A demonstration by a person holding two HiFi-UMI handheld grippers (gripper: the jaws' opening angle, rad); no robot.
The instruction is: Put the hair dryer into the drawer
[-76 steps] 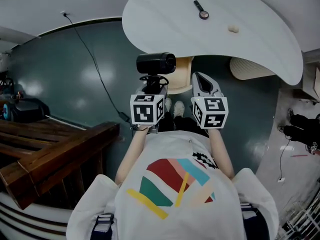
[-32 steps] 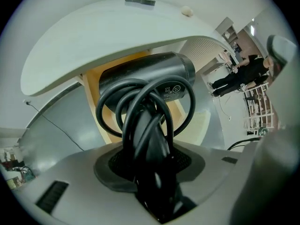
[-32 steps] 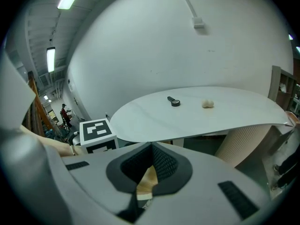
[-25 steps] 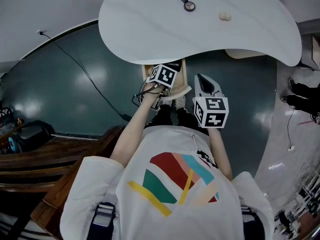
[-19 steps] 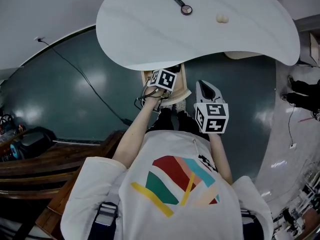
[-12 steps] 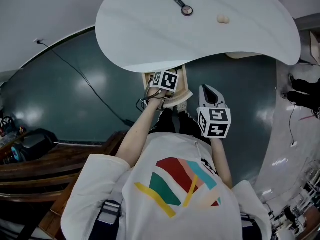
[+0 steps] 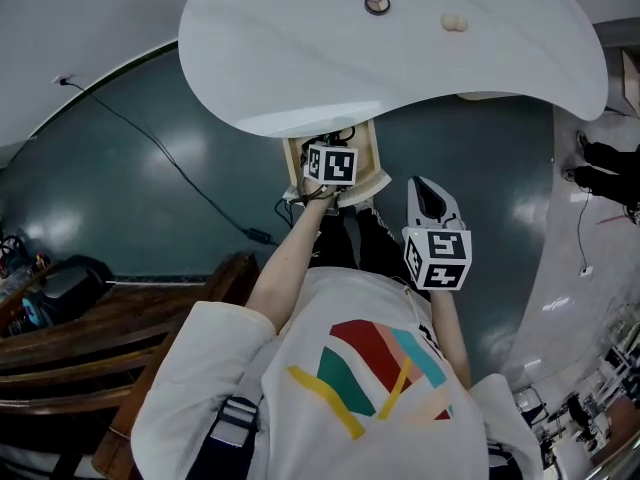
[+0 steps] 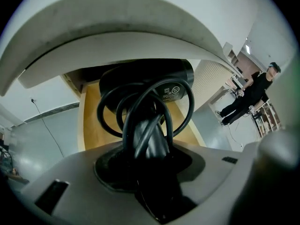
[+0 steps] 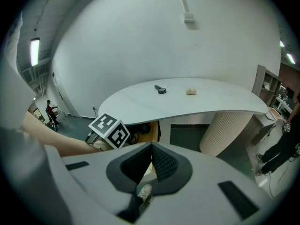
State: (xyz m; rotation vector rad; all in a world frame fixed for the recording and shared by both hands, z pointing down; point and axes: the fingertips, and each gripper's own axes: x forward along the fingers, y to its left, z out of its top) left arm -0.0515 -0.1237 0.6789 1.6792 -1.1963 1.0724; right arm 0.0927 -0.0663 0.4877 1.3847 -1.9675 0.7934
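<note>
Black hair dryer (image 8: 145, 86), cord coiled, is clamped in the left gripper (image 7: 328, 160) over the open wooden drawer (image 7: 373, 158) under the white counter (image 7: 300, 48); the right gripper (image 9: 151, 150) is held closed and empty.

**A:** What sort of place is this?

**B:** A big indoor hall. It looks more like a studio or showroom than a home, but I can't narrow it further.

**A:** What shows it?

**B:** A glossy dark teal floor (image 7: 130, 188) spreads wide and open. On it stands a large curved white surface (image 7: 300, 48) on a ribbed cream pillar (image 9: 225, 130). The tall white wall (image 9: 140, 36) is plain, and there are long ceiling strip lights (image 9: 35, 50). Brown open shelving (image 9: 265, 86) stands far off, and so does a person in black (image 8: 251, 95). Dark slatted wooden benching (image 7: 90, 338) lines one edge.
</note>
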